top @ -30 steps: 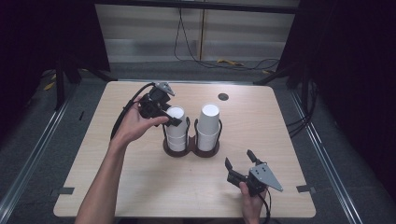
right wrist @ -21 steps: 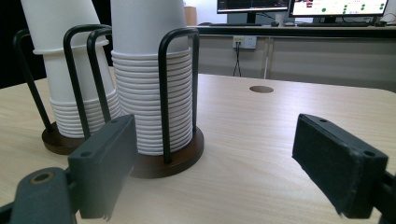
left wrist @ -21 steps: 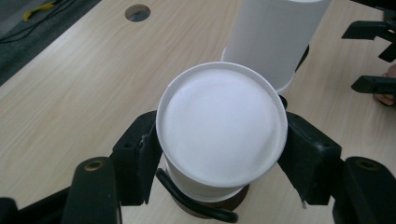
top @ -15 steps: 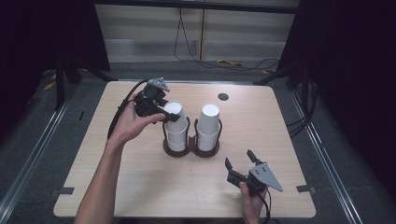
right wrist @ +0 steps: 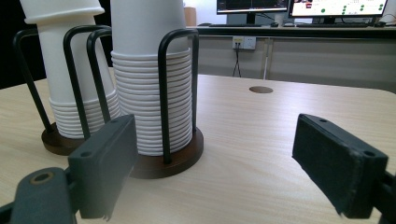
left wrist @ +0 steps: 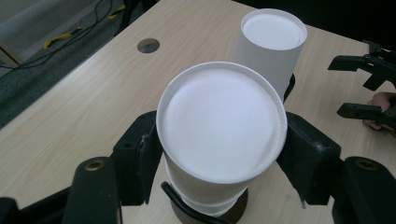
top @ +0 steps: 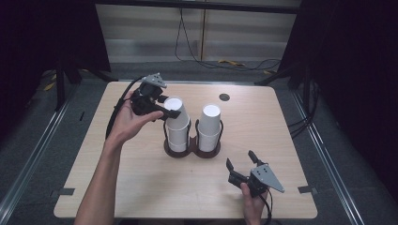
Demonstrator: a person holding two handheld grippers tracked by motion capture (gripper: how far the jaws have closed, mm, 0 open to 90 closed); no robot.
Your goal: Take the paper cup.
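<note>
Lifted since half a second ago, the top cup (left wrist: 223, 126) now sits higher and tilted, clear of the left stack (top: 178, 133). Nearest, the right tongs (top: 241, 162) rest spread and empty on the surface (top: 141, 178). Beyond them the wire holder (top: 192, 149) carries both stacks. Farther off, the left tongs (top: 165, 107) clamp the cup's sides, so one cup is probably coming free.
</note>
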